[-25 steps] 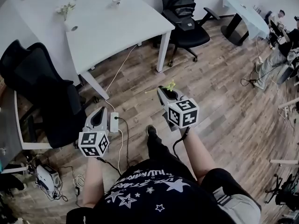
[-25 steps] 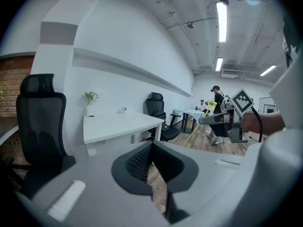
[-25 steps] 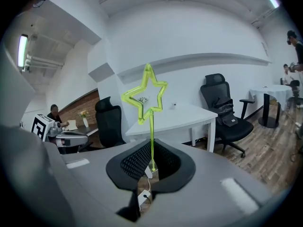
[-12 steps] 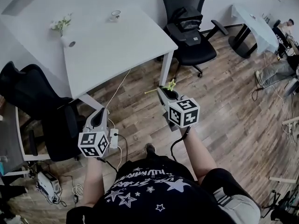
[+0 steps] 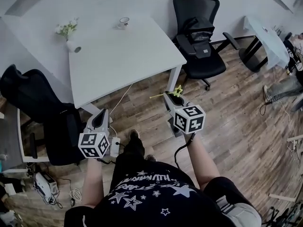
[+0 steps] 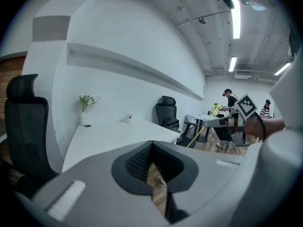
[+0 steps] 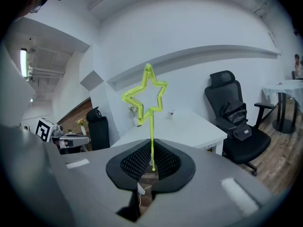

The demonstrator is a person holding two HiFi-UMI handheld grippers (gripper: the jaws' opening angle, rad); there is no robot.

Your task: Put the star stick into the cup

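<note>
Star stick (image 7: 152, 135) | clamped in right hand-held gripper (image 7: 151, 150) | left hand-held gripper (image 6: 151, 149) closed

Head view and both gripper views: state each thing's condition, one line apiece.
right tool, shut on the star stick.
left tool, shut, nothing between its jaws.
star stick, upright, not yet in the cup.
cup, standing on the white table, away from both tools.

Distant cup (image 5: 124, 21), too small for detail
</note>
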